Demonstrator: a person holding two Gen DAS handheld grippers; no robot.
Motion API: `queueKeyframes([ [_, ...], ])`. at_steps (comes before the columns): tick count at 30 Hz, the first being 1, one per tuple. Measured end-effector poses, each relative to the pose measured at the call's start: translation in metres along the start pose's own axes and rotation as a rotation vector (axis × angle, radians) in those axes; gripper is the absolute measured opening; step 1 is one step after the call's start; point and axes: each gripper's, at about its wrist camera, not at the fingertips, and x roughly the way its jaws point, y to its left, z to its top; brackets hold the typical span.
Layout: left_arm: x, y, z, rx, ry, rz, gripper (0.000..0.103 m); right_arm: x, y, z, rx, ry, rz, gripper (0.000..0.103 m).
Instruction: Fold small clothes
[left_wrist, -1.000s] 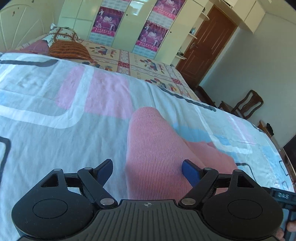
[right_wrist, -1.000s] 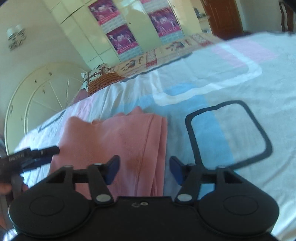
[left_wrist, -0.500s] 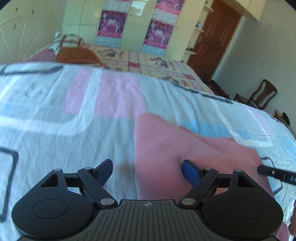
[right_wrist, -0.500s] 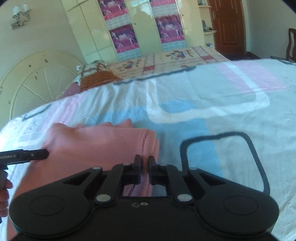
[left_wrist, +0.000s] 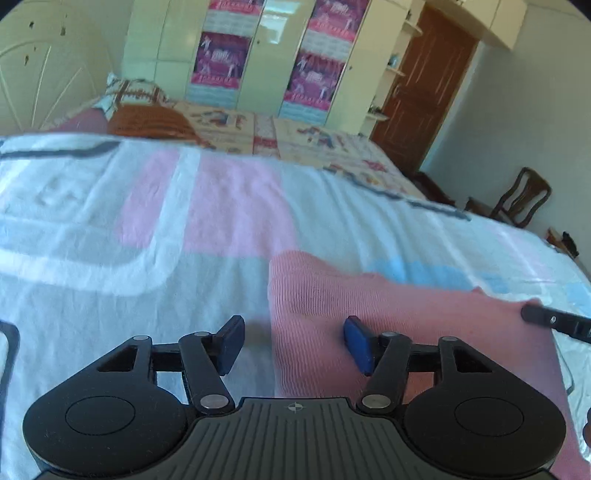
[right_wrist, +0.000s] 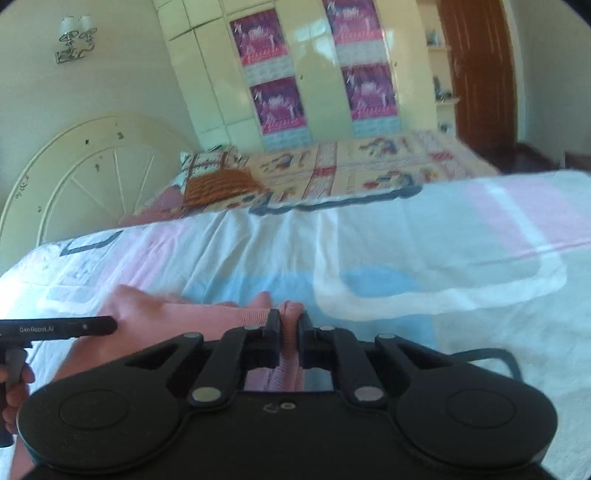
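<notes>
**Observer:** Start with the left wrist view. What have you got?

**Operator:** My left claw (left_wrist: 293, 341) hangs low over the bed (left_wrist: 110, 266). Its jaws are closing but the blue pads (left_wrist: 232, 341) are apart and press on nothing yet. The left edge of the pink garment (left_wrist: 388, 306) runs between them: one pad is over the sheet, the other over the cloth.

**Observer:** How does the garment look?

**Operator:** Salmon pink, a fine ribbed knit. It lies flat on the patterned sheet with a straight left edge and a rounded upper corner, spreading away to the right. At the far right I see the tip of my right claw (left_wrist: 554, 321) at the cloth's edge.

**Observer:** And the right wrist view?

**Operator:** There my right claw (right_wrist: 288, 334) is clamped on the pink garment (right_wrist: 207, 321). A bunched ridge of ribbed fabric is pinched between the fingers and pokes up just past the tips. The rest of the cloth stretches left across the bed (right_wrist: 406, 332), somewhat rumpled along its far edge.

**Observer:** Anything else in frame?

**Operator:** My left claw (right_wrist: 92, 325) enters from the left, over the cloth, with a hand (right_wrist: 14, 391) on its grip. From this side I cannot tell how far its jaws stand.
</notes>
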Motion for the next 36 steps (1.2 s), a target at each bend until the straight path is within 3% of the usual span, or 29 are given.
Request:
queueKeyframes([
  [2,0.002,0.002,0.001,-0.032,0.002,-0.007,0.064,0.022,-0.001,-0.01,-0.027,0.095,-0.052,0.008],
  [5,-0.009,-0.006,0.009,0.006,0.006,0.024,0.065,0.019,0.002,-0.005,-0.006,0.098,-0.083,0.017],
  [6,-0.019,-0.011,0.01,0.037,-0.024,0.018,0.065,0.011,0.005,-0.001,-0.003,0.068,-0.104,0.026],
  [7,-0.029,-0.016,0.012,0.063,-0.045,0.003,0.065,0.0,0.008,0.004,-0.007,0.019,-0.105,0.027],
  [9,-0.035,-0.029,0.011,0.098,-0.024,-0.064,0.065,-0.014,0.015,0.011,-0.01,-0.014,-0.051,0.033],
  [11,-0.028,-0.049,0.003,0.184,0.028,-0.063,0.065,-0.008,0.026,0.013,-0.047,0.04,-0.008,0.039],
  [12,-0.022,-0.057,-0.001,0.223,0.046,-0.027,0.065,0.0,0.031,0.01,-0.067,0.088,0.005,0.036],
  [14,-0.017,-0.06,-0.005,0.23,0.045,-0.007,0.066,0.025,0.037,-0.003,-0.14,0.219,-0.077,0.03],
  [17,-0.035,-0.059,0.001,0.207,0.029,-0.004,0.067,0.019,0.033,-0.001,-0.087,0.21,-0.088,0.028],
  [18,-0.047,-0.06,0.0,0.206,0.011,-0.023,0.067,0.007,0.039,0.002,-0.109,0.18,-0.11,0.031],
  [21,-0.079,-0.061,-0.018,0.218,-0.013,-0.066,0.067,-0.035,0.051,-0.005,-0.145,0.124,-0.007,0.026],
  [25,-0.102,-0.066,-0.061,0.281,0.008,-0.025,0.067,-0.07,0.065,-0.042,-0.258,0.198,0.081,0.019],
  [28,-0.12,-0.062,-0.082,0.267,0.011,0.0,0.067,-0.077,0.065,-0.076,-0.356,0.279,-0.002,0.01],
  [30,-0.129,-0.056,-0.093,0.248,0.016,0.008,0.067,-0.087,0.06,-0.084,-0.349,0.263,-0.035,0.018],
  [33,-0.134,-0.046,-0.107,0.191,0.046,-0.001,0.067,-0.091,0.051,-0.086,-0.277,0.264,-0.017,0.018],
  [36,-0.139,-0.049,-0.118,0.208,0.059,0.044,0.067,-0.09,0.062,-0.088,-0.328,0.261,-0.046,0.018],
])
